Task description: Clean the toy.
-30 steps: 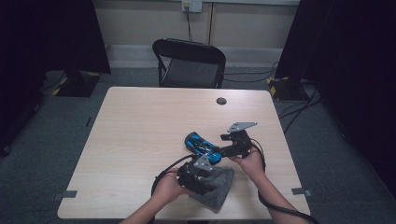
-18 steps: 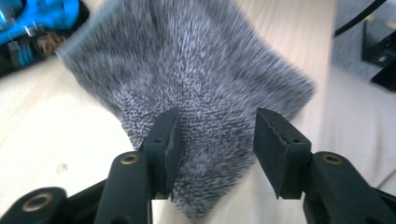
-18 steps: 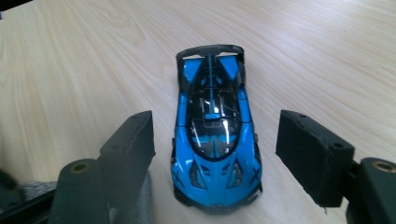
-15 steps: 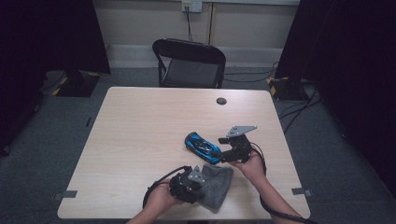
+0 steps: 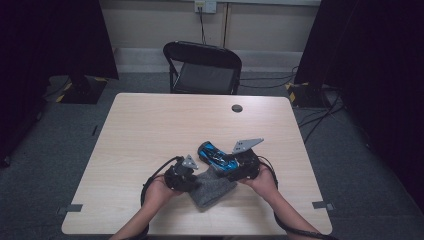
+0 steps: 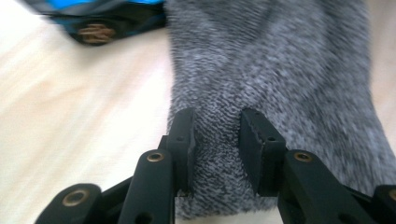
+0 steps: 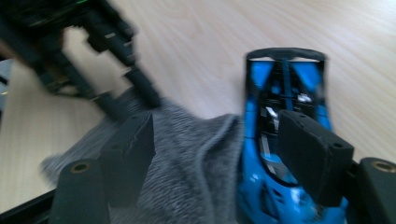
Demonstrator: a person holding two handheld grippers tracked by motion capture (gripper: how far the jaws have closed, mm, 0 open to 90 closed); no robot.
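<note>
A blue toy car (image 5: 216, 154) lies on the wooden table (image 5: 150, 130), its rear against a grey knitted cloth (image 5: 214, 189). My left gripper (image 5: 196, 176) is at the cloth's left edge. In the left gripper view its jaws (image 6: 217, 116) have just been closing and now pinch a fold of the grey cloth (image 6: 280, 70). My right gripper (image 5: 228, 170) stands over the car's rear. In the right gripper view its jaws (image 7: 217, 123) are wide apart, one pad over the cloth (image 7: 187, 158), the other over the car (image 7: 285, 79). The left gripper's fingers (image 7: 140, 91) show at the cloth's far edge.
A black folding chair (image 5: 202, 67) stands beyond the table's far edge. A small round black thing (image 5: 237, 108) lies near the far right of the table. Cables trail over the floor at the right. Bare tabletop spreads to the left and far side.
My left gripper has swung left along the cloth's edge and the cloth has shifted up and left with it. My right gripper has come slightly nearer the person; the car stays put.
</note>
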